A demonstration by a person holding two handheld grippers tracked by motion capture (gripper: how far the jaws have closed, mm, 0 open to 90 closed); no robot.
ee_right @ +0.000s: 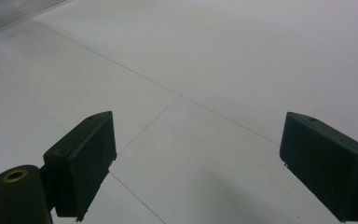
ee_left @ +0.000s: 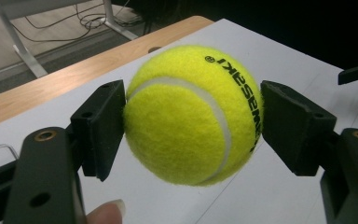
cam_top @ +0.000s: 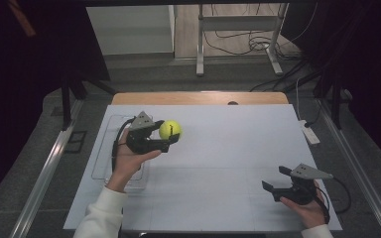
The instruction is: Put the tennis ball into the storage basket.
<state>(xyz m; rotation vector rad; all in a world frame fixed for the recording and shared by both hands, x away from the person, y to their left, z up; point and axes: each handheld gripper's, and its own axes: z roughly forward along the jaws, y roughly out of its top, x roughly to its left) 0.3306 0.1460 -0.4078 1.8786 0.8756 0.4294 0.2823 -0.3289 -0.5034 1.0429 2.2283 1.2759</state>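
So the left hand-held gripper [cam_top: 170,136] has the ball [cam_top: 170,130] pinched between its jaws and lifted clear of the counter [cam_top: 218,188]. In the left gripper view the pads press on opposite sides of the ball [ee_left: 193,116], pretty much across its widest part, which I'd guess is why it sits steady and doesn't roll out. There's a clear tray [cam_top: 105,148] just beside that hand, at the left edge of the counter, so my bet is the ball either belongs there or is being carried away from it, can't tell which. The right hand-held gripper [cam_top: 277,179] rests low near the front right, jaws spread wide with nothing in them, well apart from the ball. Looks like it's just parked out of the way.
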